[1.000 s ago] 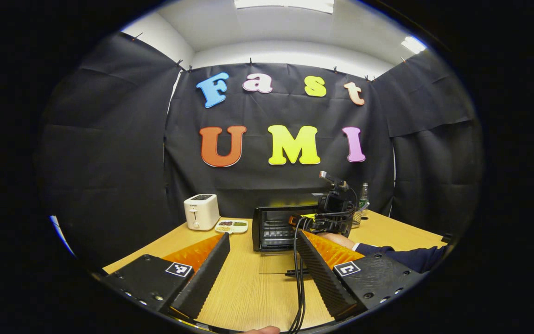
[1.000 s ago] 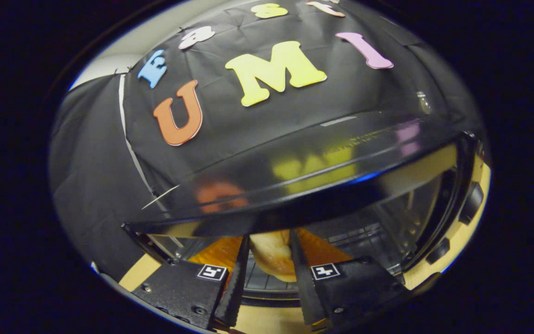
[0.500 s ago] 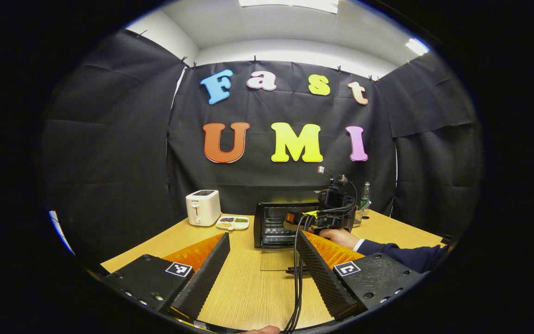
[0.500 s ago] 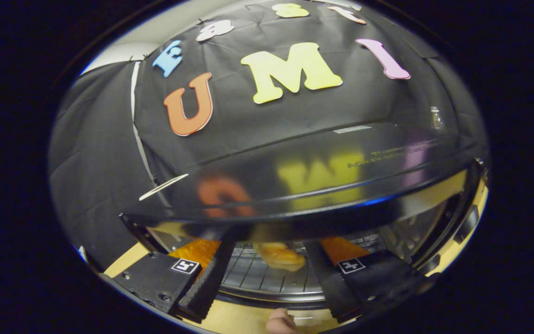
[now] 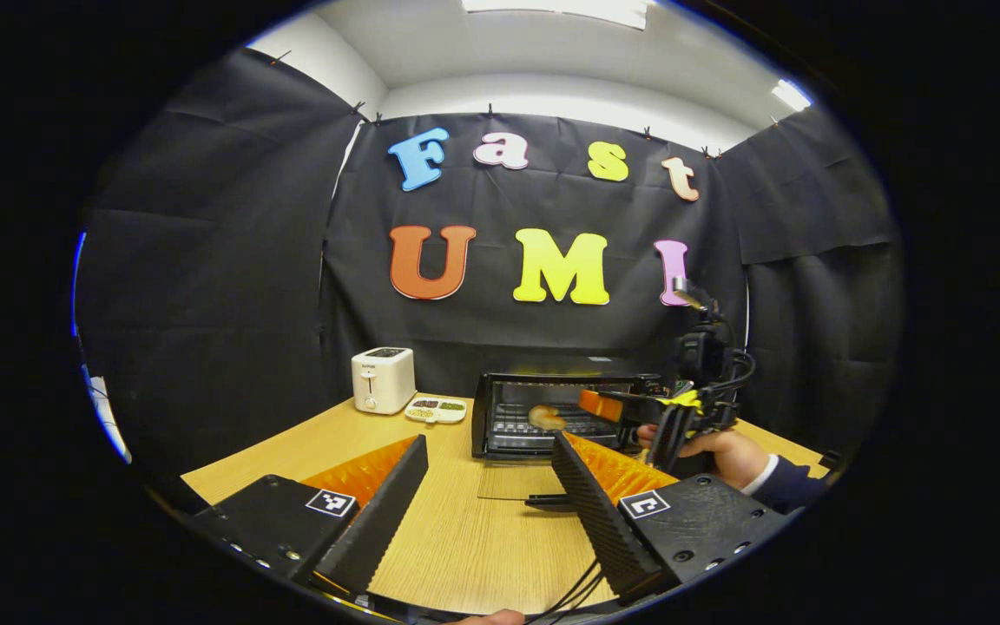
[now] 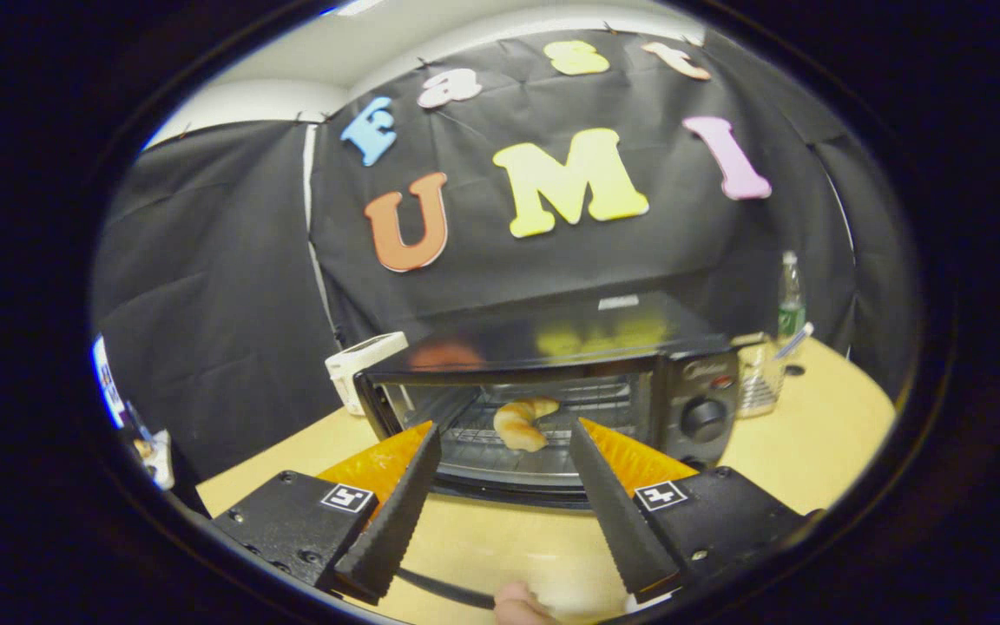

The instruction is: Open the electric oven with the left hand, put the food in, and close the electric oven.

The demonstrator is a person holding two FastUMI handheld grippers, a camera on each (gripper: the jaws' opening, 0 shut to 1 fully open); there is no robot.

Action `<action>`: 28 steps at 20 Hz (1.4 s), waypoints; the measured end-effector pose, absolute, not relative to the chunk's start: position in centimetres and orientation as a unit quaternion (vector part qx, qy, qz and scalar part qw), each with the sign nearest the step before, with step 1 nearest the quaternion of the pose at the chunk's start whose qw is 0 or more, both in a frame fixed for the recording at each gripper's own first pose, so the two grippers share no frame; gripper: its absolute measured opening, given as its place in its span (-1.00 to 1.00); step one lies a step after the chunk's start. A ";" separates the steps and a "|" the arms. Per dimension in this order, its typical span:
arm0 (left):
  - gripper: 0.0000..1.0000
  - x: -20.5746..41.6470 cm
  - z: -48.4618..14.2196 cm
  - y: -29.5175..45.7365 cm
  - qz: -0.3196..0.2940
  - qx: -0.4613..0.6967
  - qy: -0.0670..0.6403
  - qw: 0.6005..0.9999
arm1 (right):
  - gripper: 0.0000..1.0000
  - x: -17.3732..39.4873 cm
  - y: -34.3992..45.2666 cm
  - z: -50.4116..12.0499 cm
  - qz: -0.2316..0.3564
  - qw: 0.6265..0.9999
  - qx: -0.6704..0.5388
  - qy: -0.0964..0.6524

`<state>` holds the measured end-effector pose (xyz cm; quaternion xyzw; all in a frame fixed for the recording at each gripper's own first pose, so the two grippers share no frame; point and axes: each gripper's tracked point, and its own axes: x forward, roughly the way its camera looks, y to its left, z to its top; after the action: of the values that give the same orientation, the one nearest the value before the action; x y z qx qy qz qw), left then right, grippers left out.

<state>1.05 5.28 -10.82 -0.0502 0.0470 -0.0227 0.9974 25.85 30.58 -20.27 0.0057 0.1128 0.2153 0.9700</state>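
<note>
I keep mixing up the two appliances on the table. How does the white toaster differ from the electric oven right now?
The toaster is white and upright, with its slots on top; the electric oven is black, wider and lower. The oven stands open with a croissant on its rack; nothing shows in the toaster. The toaster stands farther left along the wall. Both rest on the wooden table.

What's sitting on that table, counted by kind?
Appliances: 2, oven and toaster
Food: 2, croissant in the oven, snack tray
Drinkware: 2, bottle and glass
Total: 6
</note>
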 end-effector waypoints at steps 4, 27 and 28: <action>0.88 1.2 -10.1 3.2 -0.043 -0.073 0.043 0.995 | 0.84 20.7 23.9 -15.5 0.176 0.982 -0.036 0.061; 0.92 8.8 -30.0 -7.6 -0.092 0.024 0.278 0.956 | 0.84 3.2 1.9 -3.8 0.080 0.996 0.027 -0.031; 0.92 8.9 -30.5 -7.4 -0.085 0.015 0.288 0.954 | 0.85 3.0 1.8 -4.0 0.082 0.996 0.026 -0.029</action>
<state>8.88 -7.40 -30.55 0.0154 0.2879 -0.0851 0.9537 3.01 1.83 -3.97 0.0256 -0.0289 0.0818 0.9959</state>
